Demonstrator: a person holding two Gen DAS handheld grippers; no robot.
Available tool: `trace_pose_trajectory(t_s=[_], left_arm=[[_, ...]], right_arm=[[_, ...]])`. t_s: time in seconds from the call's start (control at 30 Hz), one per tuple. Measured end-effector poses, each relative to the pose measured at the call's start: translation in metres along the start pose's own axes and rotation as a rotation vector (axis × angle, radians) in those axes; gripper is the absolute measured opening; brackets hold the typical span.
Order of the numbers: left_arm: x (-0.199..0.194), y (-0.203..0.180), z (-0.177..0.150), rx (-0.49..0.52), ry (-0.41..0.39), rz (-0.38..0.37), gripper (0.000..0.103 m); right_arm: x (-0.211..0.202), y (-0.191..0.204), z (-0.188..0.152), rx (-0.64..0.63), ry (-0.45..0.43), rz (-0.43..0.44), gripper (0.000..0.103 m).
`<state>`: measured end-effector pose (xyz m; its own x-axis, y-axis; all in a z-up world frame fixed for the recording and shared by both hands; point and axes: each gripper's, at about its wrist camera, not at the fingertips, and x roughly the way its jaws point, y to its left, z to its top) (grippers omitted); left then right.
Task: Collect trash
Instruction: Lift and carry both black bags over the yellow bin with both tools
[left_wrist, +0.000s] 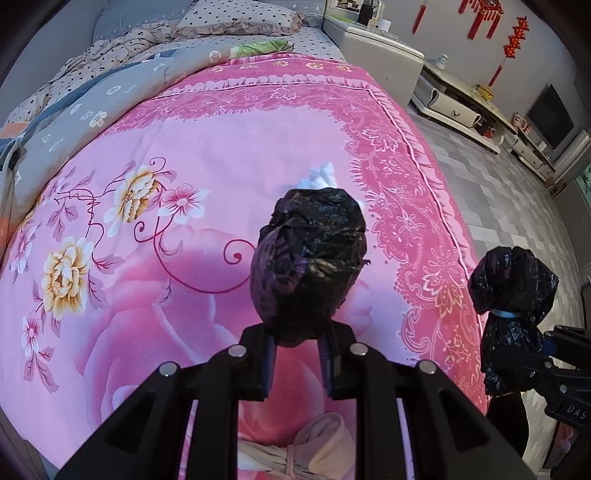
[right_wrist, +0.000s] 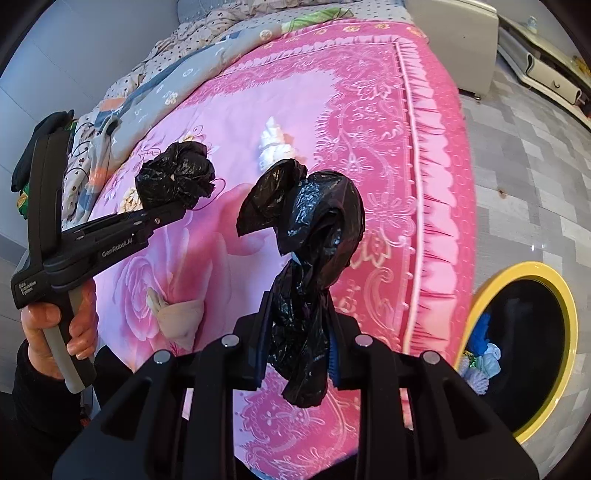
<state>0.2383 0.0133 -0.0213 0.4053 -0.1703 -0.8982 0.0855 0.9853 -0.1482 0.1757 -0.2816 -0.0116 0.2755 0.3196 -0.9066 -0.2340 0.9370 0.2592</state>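
Left gripper (left_wrist: 298, 363), near centre: clenching a crumpled black plastic bag (left_wrist: 308, 266) between both jaws, holding it clear above the pink floral bedspread (left_wrist: 207, 155).

Right gripper (right_wrist: 295, 350): gripping a second black plastic bag (right_wrist: 306, 236), twisted and drooping below the jaws, over the bedspread's near right border.

Lying on the bedspread near the front edge: a knotted beige cloth bundle (right_wrist: 177, 317).

Standing on the grey tiled floor (right_wrist: 535, 177) to the right of the bed: a yellow-rimmed bin (right_wrist: 570, 332) lined in black, holding blue and white scraps.

Resting further out on the bedspread, beyond both bags: a crumpled white tissue (right_wrist: 275, 146).

Lying at the far end: a polka-dot pillow (left_wrist: 236, 18) and rumpled grey bedding.
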Motion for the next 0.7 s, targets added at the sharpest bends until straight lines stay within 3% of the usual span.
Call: trace_pose_trajectory(t_s=[0.7], left_arm=[[-0.018, -0.158, -0.024, 0.203, 0.029, -0.169, 0.018]], right_arm=[[-0.091, -0.116, -0.046, 0.195, -0.129, -0.097, 0.025]])
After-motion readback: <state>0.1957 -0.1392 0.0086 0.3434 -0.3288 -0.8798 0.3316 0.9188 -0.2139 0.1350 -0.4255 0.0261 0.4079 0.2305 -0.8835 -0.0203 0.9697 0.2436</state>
